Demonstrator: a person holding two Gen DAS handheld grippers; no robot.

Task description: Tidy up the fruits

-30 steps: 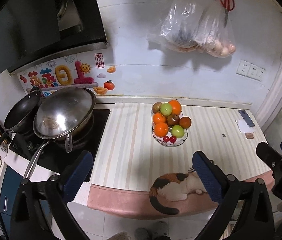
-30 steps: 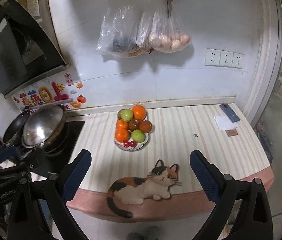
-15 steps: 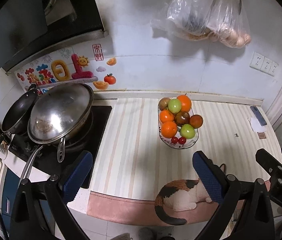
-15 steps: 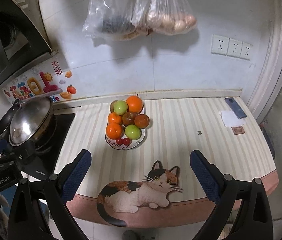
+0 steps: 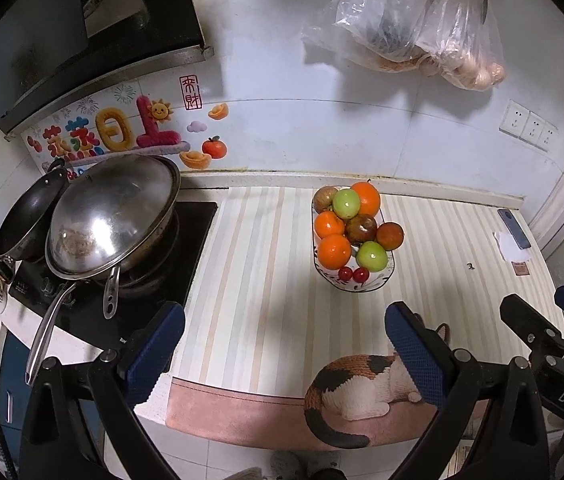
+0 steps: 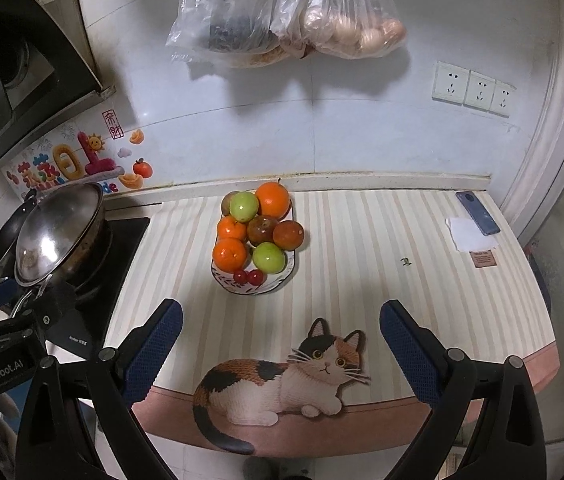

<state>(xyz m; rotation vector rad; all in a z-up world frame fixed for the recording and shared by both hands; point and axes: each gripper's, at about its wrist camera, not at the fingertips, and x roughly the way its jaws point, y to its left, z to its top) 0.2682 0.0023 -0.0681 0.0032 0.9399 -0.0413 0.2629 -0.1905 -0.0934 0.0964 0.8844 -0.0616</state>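
A white patterned bowl stands on the striped counter, piled with oranges, green apples, dark reddish fruits and two cherries. It also shows in the right wrist view. My left gripper is open and empty, above the counter's front edge, short of the bowl. My right gripper is open and empty, also in front of the bowl. The right gripper shows at the right edge of the left wrist view.
A steel wok and a black pan sit on the stove at the left. A cat-pattern mat lies along the front edge. A phone and paper lie at the far right. Plastic bags hang on the wall.
Both grippers have moved forward toward the counter and the fruit bowl, which now looks closer. Both stay open and empty.
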